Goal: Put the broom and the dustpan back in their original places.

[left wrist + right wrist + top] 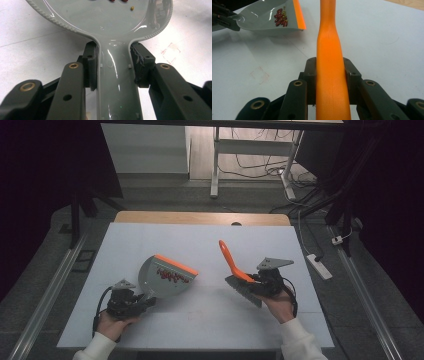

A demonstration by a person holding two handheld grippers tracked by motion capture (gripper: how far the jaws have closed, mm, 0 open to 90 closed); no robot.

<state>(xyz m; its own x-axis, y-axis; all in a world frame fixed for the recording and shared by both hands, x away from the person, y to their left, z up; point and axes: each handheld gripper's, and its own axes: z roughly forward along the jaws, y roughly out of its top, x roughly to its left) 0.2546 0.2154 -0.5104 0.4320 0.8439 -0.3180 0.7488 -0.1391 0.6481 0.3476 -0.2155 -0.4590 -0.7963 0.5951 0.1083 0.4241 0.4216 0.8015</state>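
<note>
A grey dustpan point(167, 275) with an orange front lip holds a pile of small red beans point(172, 276); it is raised and tilted over the white table point(210, 320). My left gripper point(144, 301) is shut on its handle. In the left gripper view the jaws point(113, 65) clamp the grey handle point(116, 85) from both sides. My right gripper point(254, 281) is shut on a brush with an orange handle point(230, 257) and grey bristles point(243, 291). The right gripper view has its jaws point(331, 68) pressed on the orange handle point(330, 50), with the dustpan point(262, 17) and beans point(280, 17) beyond at upper left.
A faint red square mark point(259, 73) lies on the table between the two tools. The table's wooden far edge point(200, 217) borders a floor with metal legs point(215, 165), cables and a white power strip point(320, 266) to the right.
</note>
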